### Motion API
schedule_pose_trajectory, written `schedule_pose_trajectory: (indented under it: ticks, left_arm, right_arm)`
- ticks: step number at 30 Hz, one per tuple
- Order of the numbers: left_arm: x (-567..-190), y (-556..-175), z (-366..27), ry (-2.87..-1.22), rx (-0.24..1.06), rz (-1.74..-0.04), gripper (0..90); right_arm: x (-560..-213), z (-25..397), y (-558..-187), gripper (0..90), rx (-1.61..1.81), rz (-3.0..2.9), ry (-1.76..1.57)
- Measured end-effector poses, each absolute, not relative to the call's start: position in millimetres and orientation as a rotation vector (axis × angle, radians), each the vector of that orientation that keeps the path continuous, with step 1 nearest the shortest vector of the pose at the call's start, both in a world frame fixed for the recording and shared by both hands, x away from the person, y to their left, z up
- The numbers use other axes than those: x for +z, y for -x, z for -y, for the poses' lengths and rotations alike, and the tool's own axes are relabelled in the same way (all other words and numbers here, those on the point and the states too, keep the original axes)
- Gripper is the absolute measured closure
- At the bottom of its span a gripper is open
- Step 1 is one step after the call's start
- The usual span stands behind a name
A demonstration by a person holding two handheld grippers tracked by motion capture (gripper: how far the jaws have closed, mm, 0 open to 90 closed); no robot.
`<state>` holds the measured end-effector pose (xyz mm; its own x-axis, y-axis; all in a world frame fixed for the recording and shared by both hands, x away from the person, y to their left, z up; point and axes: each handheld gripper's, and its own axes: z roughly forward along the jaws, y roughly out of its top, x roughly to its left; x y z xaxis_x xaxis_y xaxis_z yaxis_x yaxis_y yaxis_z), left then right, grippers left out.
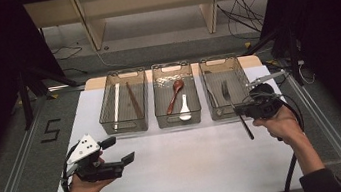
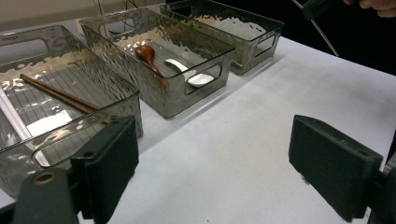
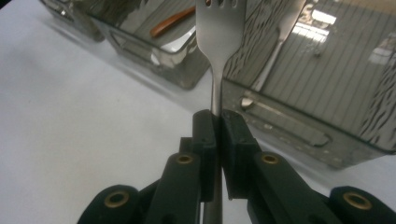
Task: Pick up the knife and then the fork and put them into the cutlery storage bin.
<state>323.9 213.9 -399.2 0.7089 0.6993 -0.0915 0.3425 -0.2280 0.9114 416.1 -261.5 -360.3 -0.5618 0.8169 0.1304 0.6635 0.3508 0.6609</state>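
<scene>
The right gripper point(image 3: 216, 122) clamps a fork point(image 3: 219, 28) by its neck at the right-hand bin's point(image 1: 243, 73) near edge, seemingly mid-sorting; next, lower it inside and release, while the left gripper point(image 1: 115, 151) waits wide open above the worktop point(image 1: 182, 160).

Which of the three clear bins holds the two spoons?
The middle bin: it holds a brown wooden spoon and a white spoon; the left bin holds chopsticks.
</scene>
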Motion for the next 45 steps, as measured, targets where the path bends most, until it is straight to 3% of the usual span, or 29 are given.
schedule_pose_trajectory:
  ticks: [45]
  left_arm:
    - [-399, -324, -214, -1.827, 0.409, -0.817, 15.5]
  right_arm:
    - [-316, 242, -496, 85.4, 1.055, -2.193, -1.409]
